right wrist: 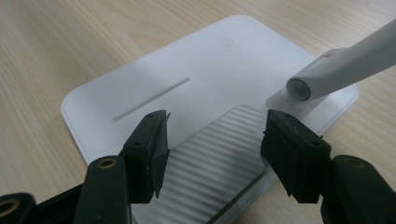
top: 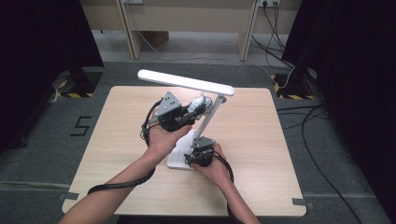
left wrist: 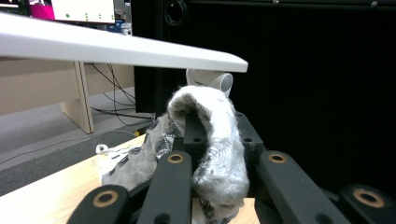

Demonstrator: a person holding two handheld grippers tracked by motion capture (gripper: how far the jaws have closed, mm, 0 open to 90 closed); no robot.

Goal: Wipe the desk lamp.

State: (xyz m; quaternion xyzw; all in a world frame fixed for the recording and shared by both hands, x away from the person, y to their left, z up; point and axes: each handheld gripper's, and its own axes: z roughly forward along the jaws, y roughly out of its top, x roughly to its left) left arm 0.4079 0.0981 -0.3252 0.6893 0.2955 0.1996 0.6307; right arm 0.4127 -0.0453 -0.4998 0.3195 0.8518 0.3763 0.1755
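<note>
Under the lamp head (top: 186, 82), beside the lamp's top joint, a grey cloth (left wrist: 212, 140) is squeezed in the left tongs (top: 198, 106). Over the lamp base (right wrist: 187, 88), the right tongs (right wrist: 212, 149) are held apart. A hard wipe could tip the lamp if the base is not pressed onto the bench (top: 261, 154).

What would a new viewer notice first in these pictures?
First comes the white desk lamp in the middle of the wooden table, its long head stretched out above both hands. Next is the grey cloth clamped in the left gripper, held close to the lamp's upper joint. The right gripper hangs open over the lamp's flat base.
</note>
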